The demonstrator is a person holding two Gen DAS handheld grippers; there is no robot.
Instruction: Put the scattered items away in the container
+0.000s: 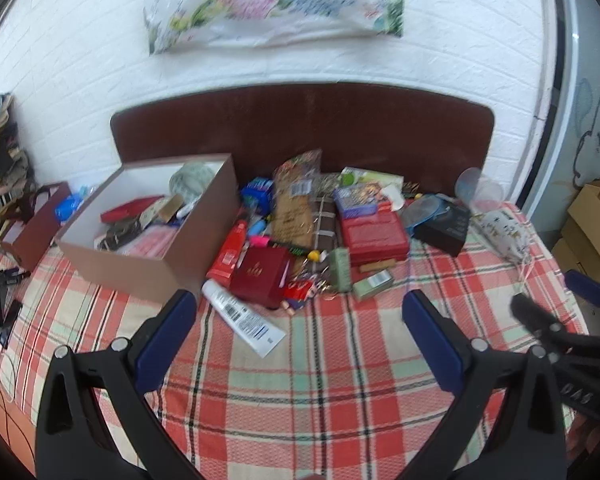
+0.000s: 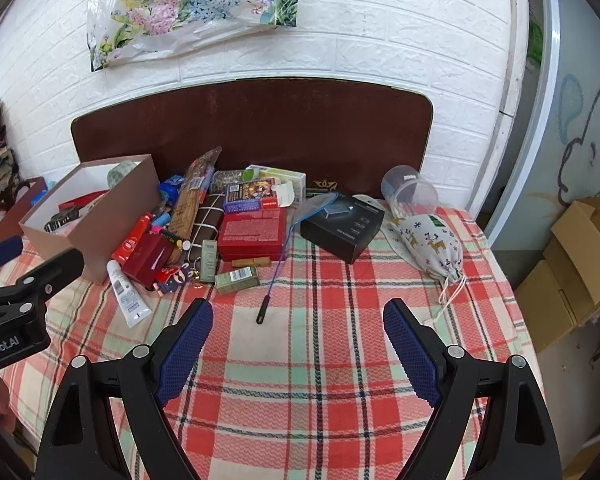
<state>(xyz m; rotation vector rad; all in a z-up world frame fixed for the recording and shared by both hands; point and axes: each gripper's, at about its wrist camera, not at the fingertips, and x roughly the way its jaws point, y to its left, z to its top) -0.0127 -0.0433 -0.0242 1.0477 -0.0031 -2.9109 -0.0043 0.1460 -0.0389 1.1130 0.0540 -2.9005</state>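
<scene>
A table covered by a red, green and cream plaid cloth point(image 2: 300, 360) stood against a white brick-pattern wall, seen from two cameras mounted on hand-held grippers. At the left rear of the table sat the container, an open brown cardboard box with a white interior point(image 1: 148, 216), which already held several items: a red flat case, a roll of patterned tape and some small dark pieces, so the tidying looked partly done. Most of the work appeared to remain. Just beside the box's right wall lay a dense heap, including a white squeeze tube with a barcode point(image 1: 242, 312), a dark red square gift box point(image 1: 262, 276), a larger red flat rectangular box point(image 2: 252, 234), a small pale green carton point(image 2: 236, 278) and a tall crinkly snack packet point(image 1: 296, 196). Farther right, well apart from the container, rested a black retail box point(image 2: 342, 228), a blue-handled mesh swatter point(image 2: 278, 264), a white drawstring pouch printed with reindeer point(image 2: 428, 246) and a tipped clear plastic jar point(image 2: 410, 190). The left gripper point(image 1: 300, 324) hovered over bare cloth near the tube, its blue-padded jaws spread wide and holding nothing. The right gripper point(image 2: 298, 338) hovered near the swatter's handle, jaws likewise wide apart and empty.
</scene>
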